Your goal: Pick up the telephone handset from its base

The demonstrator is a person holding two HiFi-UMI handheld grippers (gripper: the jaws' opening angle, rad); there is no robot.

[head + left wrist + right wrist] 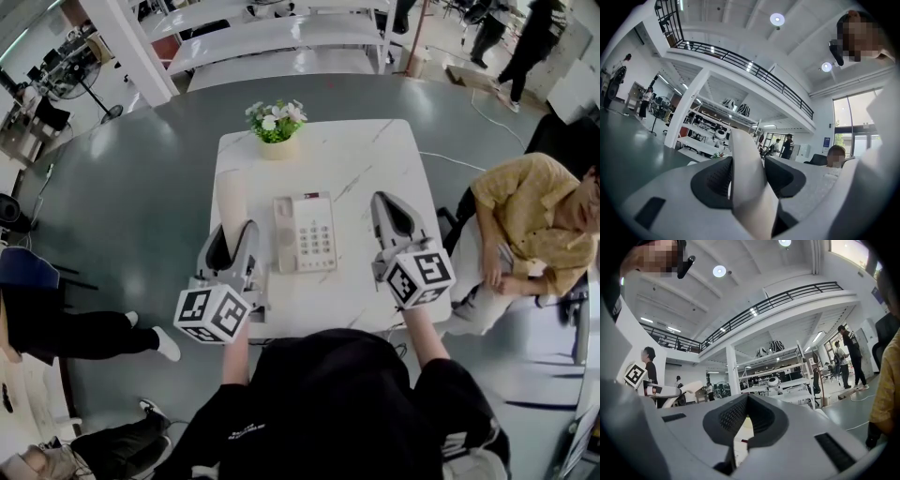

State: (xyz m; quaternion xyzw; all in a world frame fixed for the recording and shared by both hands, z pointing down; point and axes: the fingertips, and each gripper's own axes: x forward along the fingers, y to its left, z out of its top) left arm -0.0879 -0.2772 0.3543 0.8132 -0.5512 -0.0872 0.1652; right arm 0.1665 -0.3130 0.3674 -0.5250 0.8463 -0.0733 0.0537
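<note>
**Left gripper** [747, 176]: fingers [712, 180] set wide and closed on both flanks of a long, pale, flat-sided piece. Judged to be the handset [746, 197], though its shape is not fully legible from this close. In the head view it shows as a cream bar [231, 199] running forward out of the left gripper [232, 234], beside the base and apart from it.

**Right gripper** [747, 398]: fingers [729, 416] drawn in, tips meeting, nothing between them. Only a strip of tabletop shows through the gap below the tips. In the head view [394, 211], carried to the right of the base, near it but not touching.

**Telephone base** [317, 234]: flat at the middle of the white marbled tabletop [366, 159], keypad up. The left-hand cradle appears vacant, with a dark round spot showing in it.

**Surroundings:** small flower pot [277, 131] at the far edge of the tabletop, well apart from both grippers. Seated person [534, 216] at the right side.

**Step in hand:** handset most likely already lifted clear of its cradle and held off the base, so the task looks close to complete.

**Next move calls for:** a steady left-hand hold, firm enough that the smooth piece does not slide between the pads. Also watch for any cord between handset and base, which cannot be made out here. Right gripper not needed.
</note>
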